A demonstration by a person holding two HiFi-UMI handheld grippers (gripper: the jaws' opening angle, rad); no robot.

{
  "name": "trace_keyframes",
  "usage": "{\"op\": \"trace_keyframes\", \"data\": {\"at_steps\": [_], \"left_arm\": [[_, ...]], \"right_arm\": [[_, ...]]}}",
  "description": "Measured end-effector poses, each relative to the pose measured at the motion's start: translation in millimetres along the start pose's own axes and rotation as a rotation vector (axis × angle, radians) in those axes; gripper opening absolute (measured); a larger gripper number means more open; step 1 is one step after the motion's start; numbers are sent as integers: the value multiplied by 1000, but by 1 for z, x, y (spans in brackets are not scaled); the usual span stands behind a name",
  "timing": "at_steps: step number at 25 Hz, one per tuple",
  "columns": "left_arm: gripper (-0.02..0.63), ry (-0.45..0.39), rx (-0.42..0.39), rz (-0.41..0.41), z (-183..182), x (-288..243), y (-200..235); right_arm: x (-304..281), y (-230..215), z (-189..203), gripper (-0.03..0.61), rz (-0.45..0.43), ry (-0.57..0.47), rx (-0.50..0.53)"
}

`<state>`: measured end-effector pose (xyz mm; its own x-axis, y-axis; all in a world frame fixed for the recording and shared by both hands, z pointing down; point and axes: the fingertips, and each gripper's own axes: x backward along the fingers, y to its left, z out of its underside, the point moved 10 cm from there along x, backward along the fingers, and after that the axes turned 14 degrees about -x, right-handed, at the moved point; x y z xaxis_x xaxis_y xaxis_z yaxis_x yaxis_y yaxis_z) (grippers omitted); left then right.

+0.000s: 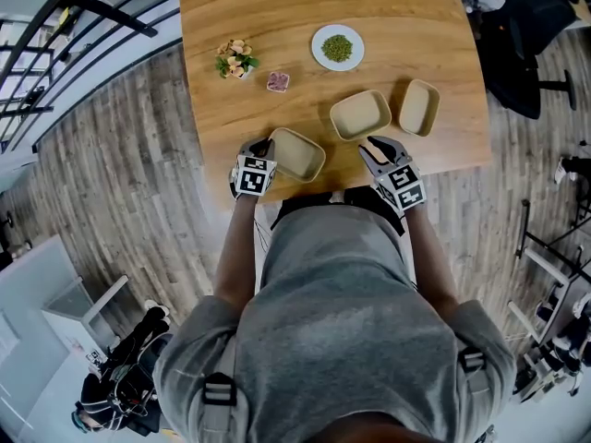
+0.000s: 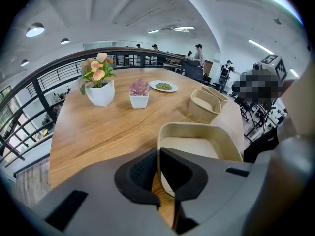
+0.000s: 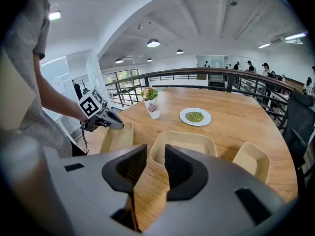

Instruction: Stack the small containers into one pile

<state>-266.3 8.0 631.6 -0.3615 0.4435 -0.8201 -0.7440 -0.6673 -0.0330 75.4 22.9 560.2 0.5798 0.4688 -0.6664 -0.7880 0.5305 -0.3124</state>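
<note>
Now the nearest small container (image 1: pixel 295 153), at the near left of the desk (image 1: pixel 231 7), is pinched by its near wall. The fingers (image 2: pixel 177 173) of the left gripper (image 2: pixel 158 154) are clamped on the thin rim, one inside and one outside. Since only a narrow edge is held, the lift is best made straight up and slowly, with the tub kept level so that it is not twisted out of the grip. It should then be carried right and far over the middle container (image 1: pixel 360 114), lined up corner for corner and lowered until it nests. The right gripper (image 3: pixel 155 156) is held just short of that middle container, fingers apart with nothing between them; that tub could be steadied with it. A third container (image 1: pixel 419 107) lies just beside, further right. The plate (image 1: pixel 337 47) and flower pots (image 1: pixel 236 60) at the far side are well apart from the path.
</note>
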Motion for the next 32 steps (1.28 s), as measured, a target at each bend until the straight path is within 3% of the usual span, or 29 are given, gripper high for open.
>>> {"op": "trace_keyframes", "data": {"at_steps": [12, 16, 22, 32], "left_arm": [[28, -28, 187, -20, -2, 8, -8], [28, -33, 206, -24, -3, 10, -13], [28, -81, 322, 4, -6, 20, -16], [28, -173, 431, 10, -23, 41, -20]], "right_arm": [[-1, 11, 4, 117, -7, -13, 15], [5, 12, 6, 114, 3, -7, 36], [14, 15, 9, 115, 7, -9, 39], [13, 25, 14, 115, -9, -14, 71]]}}
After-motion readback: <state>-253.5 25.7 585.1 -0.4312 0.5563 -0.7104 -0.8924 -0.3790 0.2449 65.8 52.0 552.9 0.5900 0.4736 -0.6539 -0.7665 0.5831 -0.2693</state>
